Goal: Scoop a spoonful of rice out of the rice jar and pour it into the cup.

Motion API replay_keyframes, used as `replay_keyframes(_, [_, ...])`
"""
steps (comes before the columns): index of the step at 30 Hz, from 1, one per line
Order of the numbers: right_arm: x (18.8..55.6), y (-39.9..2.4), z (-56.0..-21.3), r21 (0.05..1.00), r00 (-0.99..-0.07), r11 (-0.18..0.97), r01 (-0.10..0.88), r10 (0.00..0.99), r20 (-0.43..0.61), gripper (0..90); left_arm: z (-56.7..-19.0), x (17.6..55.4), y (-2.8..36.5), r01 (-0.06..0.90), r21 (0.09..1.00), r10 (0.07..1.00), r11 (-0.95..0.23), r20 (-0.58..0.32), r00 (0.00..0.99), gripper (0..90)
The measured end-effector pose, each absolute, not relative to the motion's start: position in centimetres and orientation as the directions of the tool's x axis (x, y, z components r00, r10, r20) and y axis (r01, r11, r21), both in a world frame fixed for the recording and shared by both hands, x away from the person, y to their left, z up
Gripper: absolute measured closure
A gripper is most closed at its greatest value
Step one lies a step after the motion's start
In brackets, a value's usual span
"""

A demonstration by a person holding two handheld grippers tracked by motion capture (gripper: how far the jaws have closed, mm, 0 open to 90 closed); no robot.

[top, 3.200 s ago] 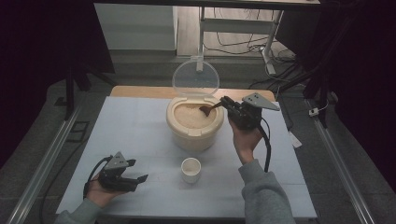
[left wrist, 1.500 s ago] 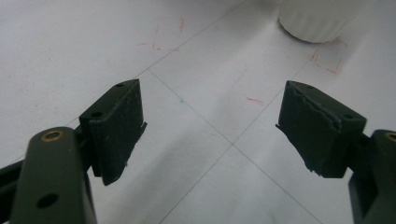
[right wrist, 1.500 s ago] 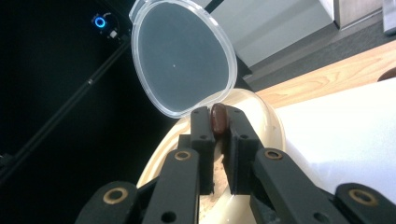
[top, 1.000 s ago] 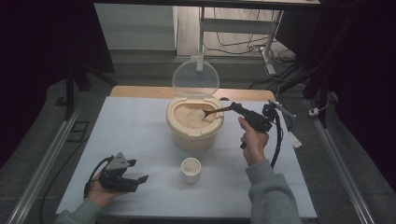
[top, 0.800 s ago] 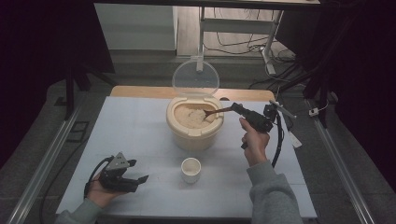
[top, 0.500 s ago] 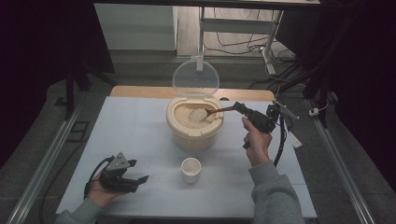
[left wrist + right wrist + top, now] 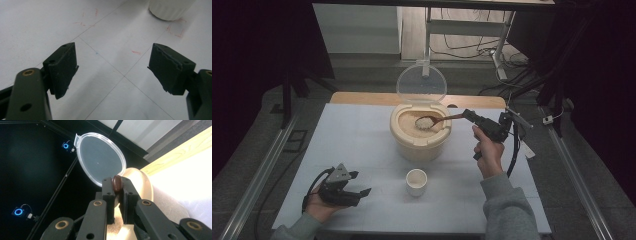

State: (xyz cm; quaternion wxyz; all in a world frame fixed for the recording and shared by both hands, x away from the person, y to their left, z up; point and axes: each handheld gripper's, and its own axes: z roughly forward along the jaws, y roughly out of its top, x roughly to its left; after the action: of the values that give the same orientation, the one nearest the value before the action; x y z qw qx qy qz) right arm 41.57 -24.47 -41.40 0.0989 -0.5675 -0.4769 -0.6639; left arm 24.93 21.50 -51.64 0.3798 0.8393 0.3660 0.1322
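The right gripper (image 7: 468, 115) clamps its jaws on the brown spoon (image 7: 439, 120), whose bowl lies in the rice container (image 7: 420, 131) to scoop. The white cup (image 7: 416, 181) waits at 6 o'clock; the left gripper (image 7: 358, 185) rests wide open.

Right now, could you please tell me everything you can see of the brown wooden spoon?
The brown wooden spoon has a slim dark handle and an oval bowl heaped with pale grains. It lies nearly level over the open beige tub, its bowl above the grain inside. The right hand-held gripper is shut on the handle's end; in the right gripper view the rounded, glossy tip sits pinched between the two black jaws. Nothing else touches it.
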Motion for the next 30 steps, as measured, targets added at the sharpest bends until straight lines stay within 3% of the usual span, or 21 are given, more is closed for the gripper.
replay_keyframes(30, [39.0, -25.2, -40.2, 0.539, -0.383, -0.488, 0.687, 0.388, 0.839, 83.1, -51.5, 24.8, 21.4, 0.507, 0.736, 0.712, -0.448, -0.05, 0.7, 23.0])
